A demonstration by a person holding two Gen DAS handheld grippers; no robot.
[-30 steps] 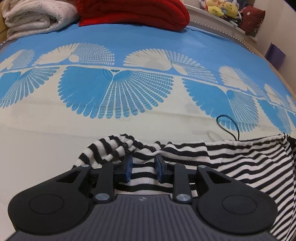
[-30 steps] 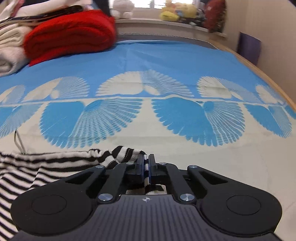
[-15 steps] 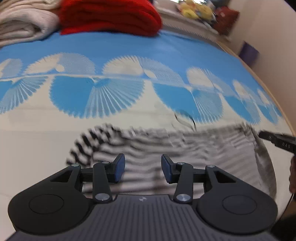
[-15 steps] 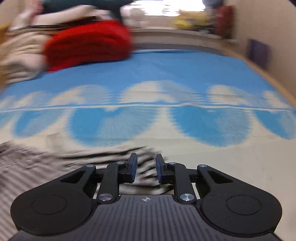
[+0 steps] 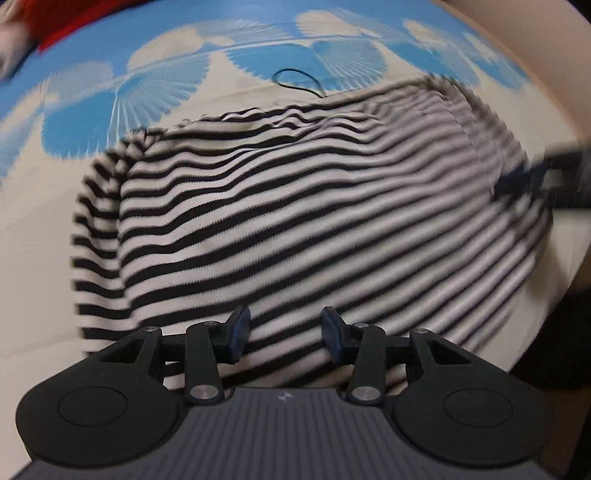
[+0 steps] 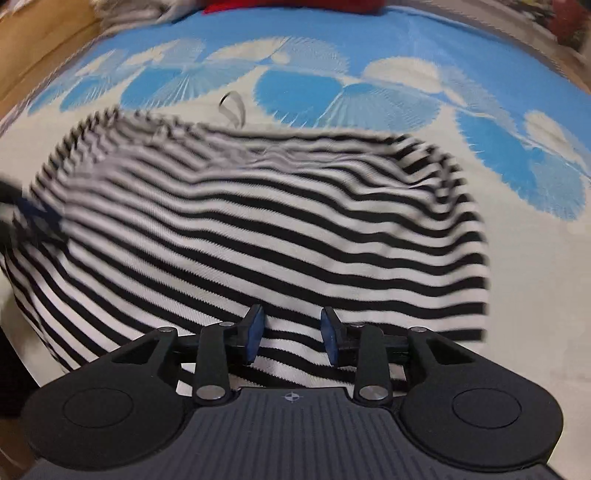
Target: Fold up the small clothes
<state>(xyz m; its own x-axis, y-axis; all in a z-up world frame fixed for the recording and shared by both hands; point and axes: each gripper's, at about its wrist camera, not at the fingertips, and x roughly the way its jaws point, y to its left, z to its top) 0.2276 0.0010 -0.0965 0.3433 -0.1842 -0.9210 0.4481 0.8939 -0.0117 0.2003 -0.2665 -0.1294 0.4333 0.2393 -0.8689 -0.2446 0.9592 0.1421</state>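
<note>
A black-and-white striped garment (image 5: 314, 221) lies spread flat on the bed and fills the middle of both views; it also shows in the right wrist view (image 6: 266, 236). My left gripper (image 5: 286, 334) is open and empty, above the garment's near part. My right gripper (image 6: 291, 338) is open and empty, also over the near part. The right gripper's tip shows blurred at the right edge of the left wrist view (image 5: 546, 177). The left gripper's tip shows blurred at the left edge of the right wrist view (image 6: 29, 218).
The bed cover (image 6: 369, 96) is blue and cream with fan shapes. A thin black cord loop (image 5: 295, 79) lies just beyond the garment. A red folded blanket (image 6: 295, 5) sits at the bed's far end. A wooden edge (image 6: 33, 48) runs on the left.
Both grippers have let go of the garment's far corners and opened. They have pulled back and tilted down, so the whole garment now lies flat in view.
</note>
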